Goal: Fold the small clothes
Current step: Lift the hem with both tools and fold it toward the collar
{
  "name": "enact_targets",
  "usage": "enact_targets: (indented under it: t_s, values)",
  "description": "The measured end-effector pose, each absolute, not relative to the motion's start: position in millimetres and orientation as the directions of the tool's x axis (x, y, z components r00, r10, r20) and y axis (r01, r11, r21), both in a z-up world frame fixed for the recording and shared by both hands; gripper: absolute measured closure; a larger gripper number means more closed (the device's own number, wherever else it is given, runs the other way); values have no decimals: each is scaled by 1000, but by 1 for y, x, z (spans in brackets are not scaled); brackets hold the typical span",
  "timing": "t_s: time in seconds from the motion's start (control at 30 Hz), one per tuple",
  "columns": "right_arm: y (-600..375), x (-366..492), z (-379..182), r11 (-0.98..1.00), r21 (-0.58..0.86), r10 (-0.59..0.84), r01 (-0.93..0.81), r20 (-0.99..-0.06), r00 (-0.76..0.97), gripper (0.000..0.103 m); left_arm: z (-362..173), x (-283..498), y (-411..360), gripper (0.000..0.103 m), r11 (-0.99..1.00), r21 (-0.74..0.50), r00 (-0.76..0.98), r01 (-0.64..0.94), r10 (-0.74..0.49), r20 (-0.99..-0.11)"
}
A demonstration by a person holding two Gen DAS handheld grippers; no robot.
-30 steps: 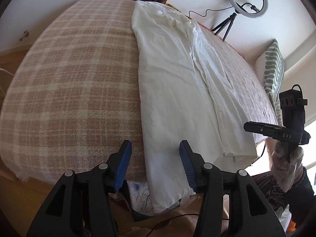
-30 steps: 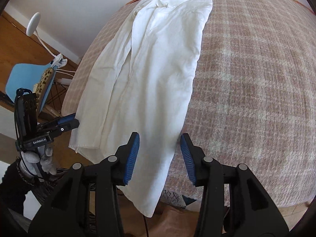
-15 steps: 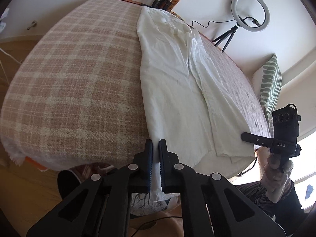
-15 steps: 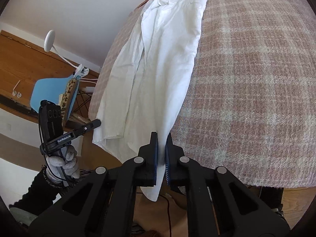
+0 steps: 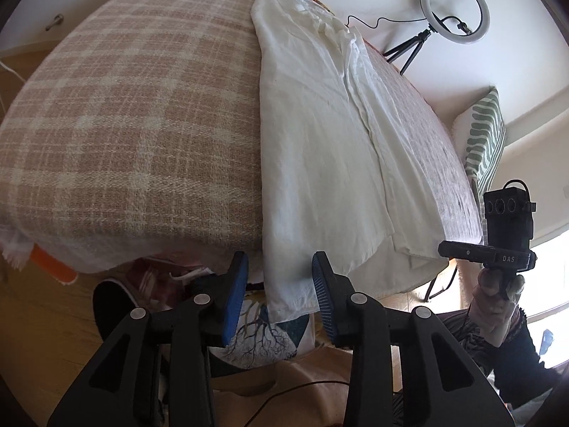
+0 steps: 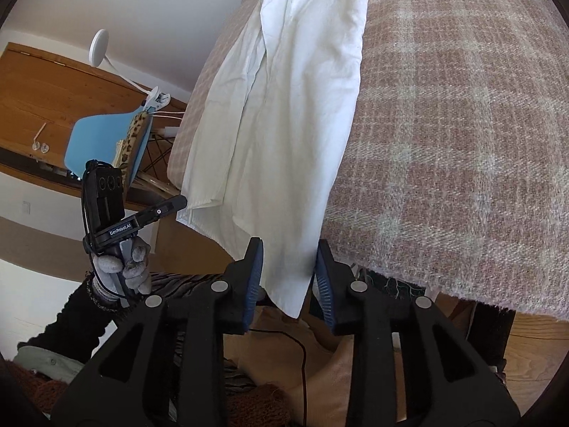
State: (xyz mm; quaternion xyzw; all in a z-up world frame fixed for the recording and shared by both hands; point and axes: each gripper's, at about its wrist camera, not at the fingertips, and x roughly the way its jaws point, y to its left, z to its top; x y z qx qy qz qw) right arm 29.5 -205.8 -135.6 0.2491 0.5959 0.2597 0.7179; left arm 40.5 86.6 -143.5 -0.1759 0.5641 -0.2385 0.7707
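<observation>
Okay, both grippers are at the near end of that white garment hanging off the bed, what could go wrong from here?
1. Both the left gripper and the right gripper have just been opening; the white garment hangs between the pads ungripped, so a lift now may leave it behind.
2. Its near end hangs over the edge of the plaid blanket; a tug could slide it off.
3. Layers look uneven, so a fold may set crooked.

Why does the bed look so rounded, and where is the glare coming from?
Both wrist views are fisheye, so the plaid blanket bulges like a dome; in the left wrist view the window at right is blown out white; the white garment stays sharp in the right wrist view.
</observation>
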Motion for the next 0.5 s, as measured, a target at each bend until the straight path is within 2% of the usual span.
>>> enact_targets:
  t_s: [0.23,0.3,0.5]
  values:
    - [-193,35,-148,713,698,700,-67,-704,119,72,-136,43,71,74,800,-567,240,196,-600,-763]
    - [-192,33,-149,700,710,713,-79,-690,122,90,-134,41,69,90,801,-561,244,209,-598,-763]
    - [-205,35,-139,610,790,785,-64,-593,179,94,-124,47,76,95,755,-621,258,209,-655,-710]
